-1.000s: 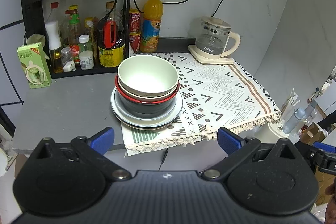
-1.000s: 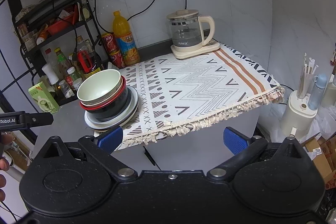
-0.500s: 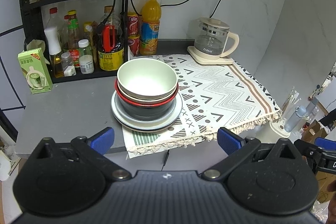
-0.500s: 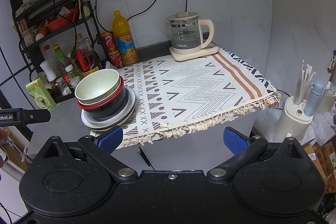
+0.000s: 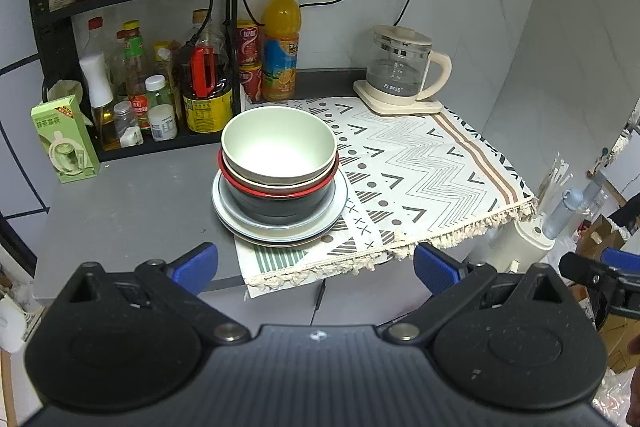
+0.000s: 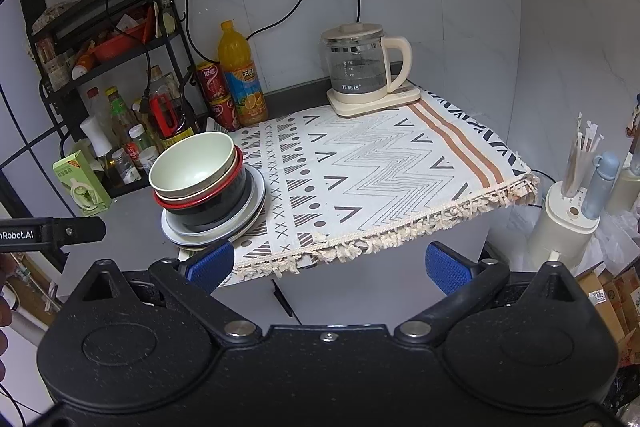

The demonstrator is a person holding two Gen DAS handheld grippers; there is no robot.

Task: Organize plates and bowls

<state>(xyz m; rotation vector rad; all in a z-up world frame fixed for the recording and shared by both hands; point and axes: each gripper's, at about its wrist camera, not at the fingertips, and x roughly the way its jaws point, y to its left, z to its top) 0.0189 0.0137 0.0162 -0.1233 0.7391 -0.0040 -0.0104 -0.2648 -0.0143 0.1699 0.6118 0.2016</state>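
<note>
A stack of dishes stands at the left edge of the patterned cloth (image 5: 420,163). On top is a pale green bowl (image 5: 278,147) (image 6: 192,163), nested in a cream bowl and a red-rimmed black bowl (image 5: 280,197) (image 6: 208,203). Under them lie pale blue-grey plates (image 5: 334,205) (image 6: 252,203). My left gripper (image 5: 316,265) hangs open in front of the counter, short of the stack, with nothing between its blue pads. My right gripper (image 6: 328,263) is also open and empty, before the cloth's fringed front edge, with the stack to its left.
A black rack (image 5: 132,27) of bottles and jars stands behind the stack. An orange drink bottle (image 5: 280,43), red cans (image 5: 248,59) and a glass kettle (image 5: 400,71) line the back wall. A green carton (image 5: 64,139) sits left. A white straw holder (image 6: 568,211) stands off the counter's right.
Both grippers have drifted back and slightly up, so the stack and counter look a little smaller and lower. The dishes have not moved.
</note>
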